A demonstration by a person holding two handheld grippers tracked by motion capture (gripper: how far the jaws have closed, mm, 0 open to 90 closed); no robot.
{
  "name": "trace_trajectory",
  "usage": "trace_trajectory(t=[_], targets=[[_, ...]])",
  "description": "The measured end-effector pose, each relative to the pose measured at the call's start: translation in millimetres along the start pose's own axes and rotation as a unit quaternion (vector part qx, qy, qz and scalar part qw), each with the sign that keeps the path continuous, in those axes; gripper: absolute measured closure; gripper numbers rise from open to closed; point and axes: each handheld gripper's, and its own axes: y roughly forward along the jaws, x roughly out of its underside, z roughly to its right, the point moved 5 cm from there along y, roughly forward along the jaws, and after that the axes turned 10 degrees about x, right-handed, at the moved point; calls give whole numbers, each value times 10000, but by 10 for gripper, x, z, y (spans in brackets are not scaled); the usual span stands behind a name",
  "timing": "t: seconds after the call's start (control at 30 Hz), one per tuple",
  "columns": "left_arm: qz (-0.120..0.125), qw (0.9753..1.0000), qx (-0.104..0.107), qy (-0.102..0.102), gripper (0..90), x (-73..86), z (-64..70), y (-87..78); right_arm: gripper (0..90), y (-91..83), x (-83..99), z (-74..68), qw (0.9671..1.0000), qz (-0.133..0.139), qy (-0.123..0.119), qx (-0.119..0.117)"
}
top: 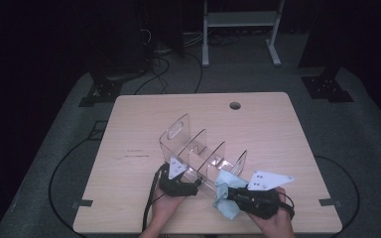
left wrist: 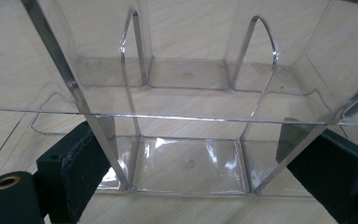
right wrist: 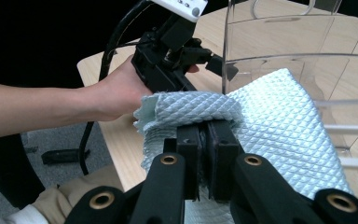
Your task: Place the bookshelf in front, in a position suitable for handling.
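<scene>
One clear rack [top: 198,151], about four dividers; left jaws straddle it, right jaws pinch one cloth [right wrist: 279,126].

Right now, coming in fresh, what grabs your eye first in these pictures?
A clear plastic organizer with upright dividers stands mid-table. The right hand-held gripper is shut on a pale blue cloth pressed against its near end. The left hand-held gripper straddles the organizer's side, jaws wide on either side of it.
</scene>
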Motion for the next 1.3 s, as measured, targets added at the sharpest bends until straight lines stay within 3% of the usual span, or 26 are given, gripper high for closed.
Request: trace_trajectory(t=[0.2,0.37,0.53,0.63,0.73,0.8,1.03,1.1,1.2,1.3], targets=[[-6,10000,-7,3,86,-3,-14,-1,853,2,75,3,9998,-156,-47,105],[-25,10000,-10,4,86,-3,-25,-5,853,152,272,44,9987,-470,-11,172],[9,10000,-44,-44,86,3,-50,-12,853,293,417,125,9968,-764,197,124],[19,9999,-78,-70,86,6,-69,-18,853,274,368,127,9974,-647,305,79],[10,9999,-102,-90,86,8,-80,-24,853,222,240,93,9988,-413,222,127],[15,9999,-103,-96,86,8,-84,-25,853,259,234,87,9988,-428,191,140],[-6,9999,-108,-100,86,13,-109,-42,852,505,516,161,9940,-1050,194,245],[-24,9999,-103,-81,86,16,-113,-47,853,480,500,182,9944,-986,294,243],[4,9999,-123,-101,86,15,-107,-41,852,377,387,190,9967,-684,336,295],[20,9999,-127,-103,86,15,-107,-38,852,398,352,219,9965,-668,356,350]])
